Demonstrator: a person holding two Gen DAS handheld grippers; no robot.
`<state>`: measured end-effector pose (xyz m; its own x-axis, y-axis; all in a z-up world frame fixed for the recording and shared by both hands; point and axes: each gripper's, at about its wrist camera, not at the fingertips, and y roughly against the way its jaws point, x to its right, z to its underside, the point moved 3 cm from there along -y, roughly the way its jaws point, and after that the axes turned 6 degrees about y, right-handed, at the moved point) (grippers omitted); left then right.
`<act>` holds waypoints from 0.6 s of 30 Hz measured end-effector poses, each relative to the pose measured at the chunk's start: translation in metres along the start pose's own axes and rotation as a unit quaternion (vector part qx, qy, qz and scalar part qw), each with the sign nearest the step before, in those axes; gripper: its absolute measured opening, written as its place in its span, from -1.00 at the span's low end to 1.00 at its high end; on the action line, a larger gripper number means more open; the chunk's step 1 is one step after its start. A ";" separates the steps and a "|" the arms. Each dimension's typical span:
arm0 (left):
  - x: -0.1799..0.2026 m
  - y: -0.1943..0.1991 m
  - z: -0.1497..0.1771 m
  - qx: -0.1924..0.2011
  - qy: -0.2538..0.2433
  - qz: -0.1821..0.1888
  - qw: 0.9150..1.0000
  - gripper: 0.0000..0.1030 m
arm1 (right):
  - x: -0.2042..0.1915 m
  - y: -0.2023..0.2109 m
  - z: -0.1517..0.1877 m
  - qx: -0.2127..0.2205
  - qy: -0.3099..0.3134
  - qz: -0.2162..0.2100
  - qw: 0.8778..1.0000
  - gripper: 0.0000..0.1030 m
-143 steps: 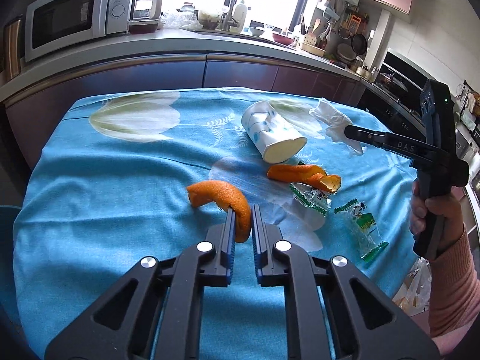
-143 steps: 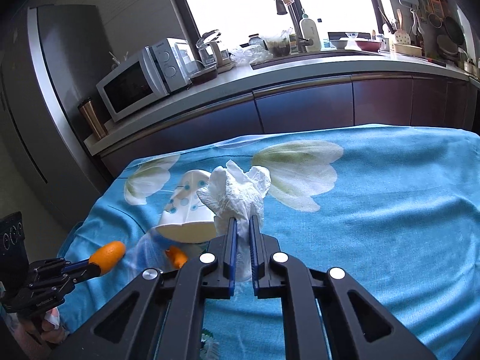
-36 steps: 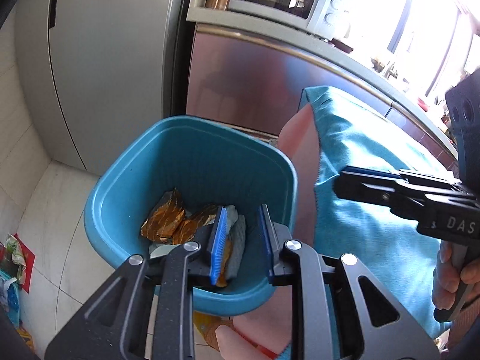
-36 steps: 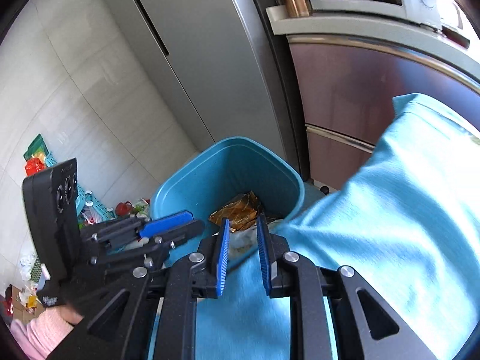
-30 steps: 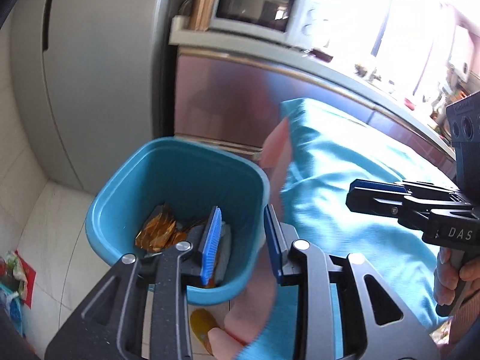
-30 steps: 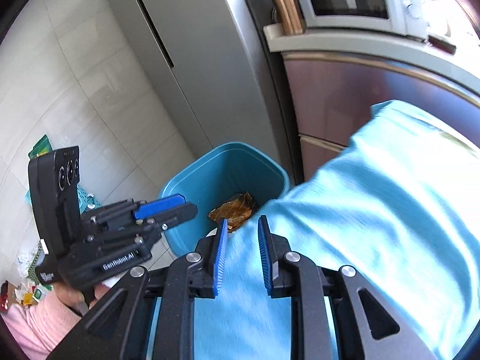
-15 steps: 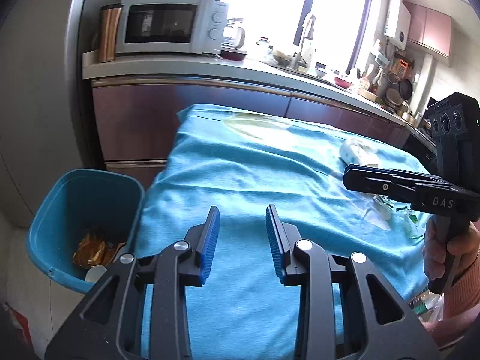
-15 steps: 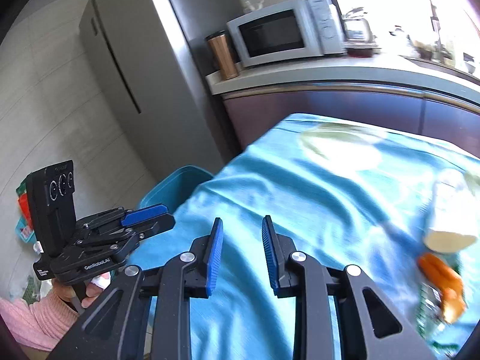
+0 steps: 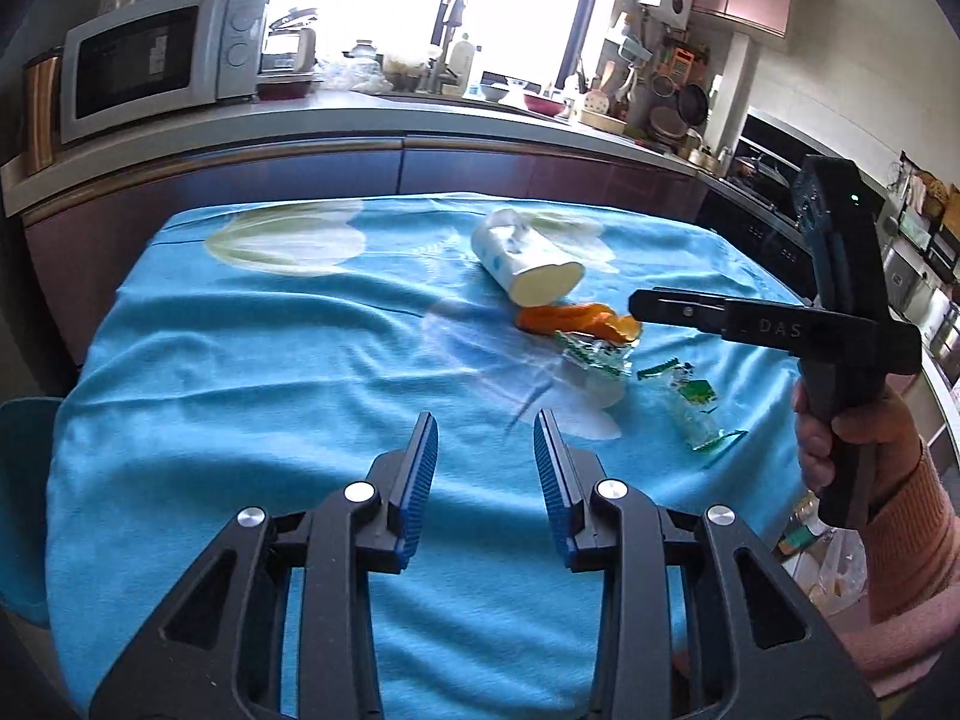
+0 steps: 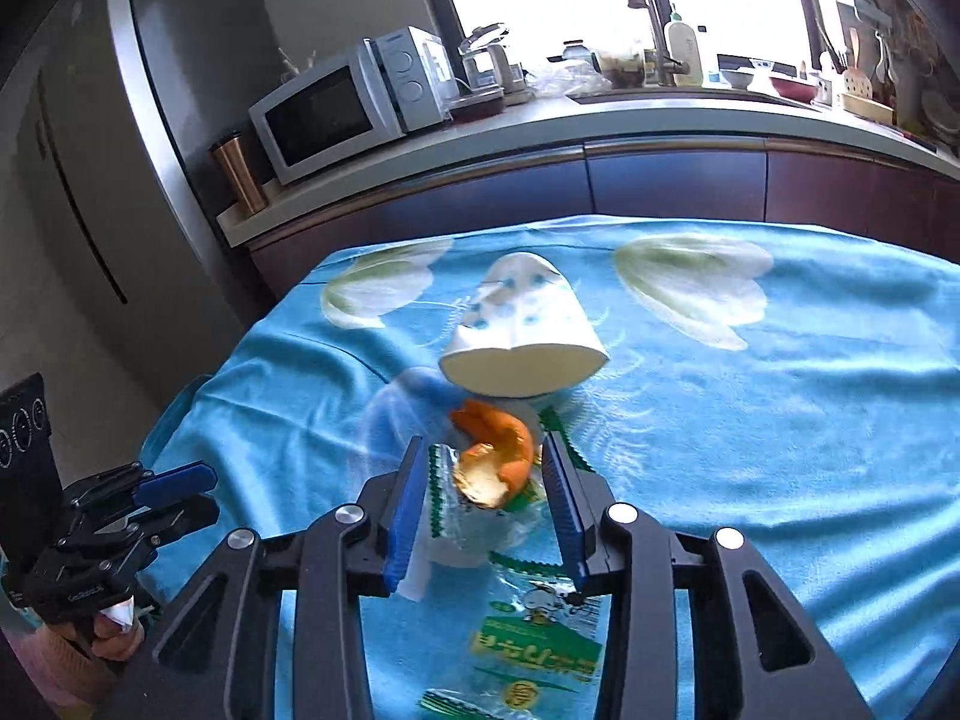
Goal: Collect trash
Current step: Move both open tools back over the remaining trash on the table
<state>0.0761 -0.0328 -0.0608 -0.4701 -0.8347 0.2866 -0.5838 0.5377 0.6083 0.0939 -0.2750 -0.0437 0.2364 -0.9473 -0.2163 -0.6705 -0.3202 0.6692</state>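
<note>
My left gripper (image 9: 486,438) hangs open and empty over the near part of the blue tablecloth (image 9: 270,396). Beyond it lie a tipped white paper cup (image 9: 528,264), an orange peel (image 9: 570,321) and two clear wrappers with green print (image 9: 594,357) (image 9: 690,396). In the right wrist view my right gripper (image 10: 483,462) hovers just above the orange peel (image 10: 495,450). Its jaws are opening, the peel shows between them, and the pads do not touch it. One wrapper (image 10: 534,642) lies under that gripper, and the cup (image 10: 522,336) is just past the peel.
The teal bin (image 9: 21,480) peeks out at the table's left edge. A hand (image 9: 840,438) holds the right gripper (image 9: 636,303) at the right; the left gripper (image 10: 207,492) is low on the left. A counter with a microwave (image 10: 354,102) runs behind the table.
Both grippers have swung away from the teal bin and back over the table. The trash they held earlier is gone from them, and both sets of jaws stand wider.
</note>
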 end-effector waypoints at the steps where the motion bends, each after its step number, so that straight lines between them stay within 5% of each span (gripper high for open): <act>1: 0.007 -0.004 0.001 -0.005 -0.005 0.007 1.000 -0.34 | 0.004 -0.002 0.001 -0.003 -0.003 -0.002 1.000 -0.27; 5: 0.035 -0.019 0.006 -0.023 -0.026 0.028 0.999 -0.33 | 0.009 -0.013 0.005 -0.015 -0.013 -0.019 1.000 -0.29; 12: 0.059 -0.034 0.013 -0.046 -0.042 0.052 0.997 -0.32 | 0.013 -0.022 0.011 -0.025 -0.040 -0.054 0.997 -0.91; 18: 0.072 -0.046 0.015 -0.063 -0.048 0.071 0.994 -0.32 | 0.021 -0.015 0.013 -0.011 -0.057 -0.067 0.996 -0.92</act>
<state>0.0593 -0.1154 -0.0788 -0.6058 -0.7338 0.3077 -0.4226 0.6244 0.6569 0.0999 -0.2898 -0.0675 0.2406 -0.8914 -0.3840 -0.6215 -0.4454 0.6444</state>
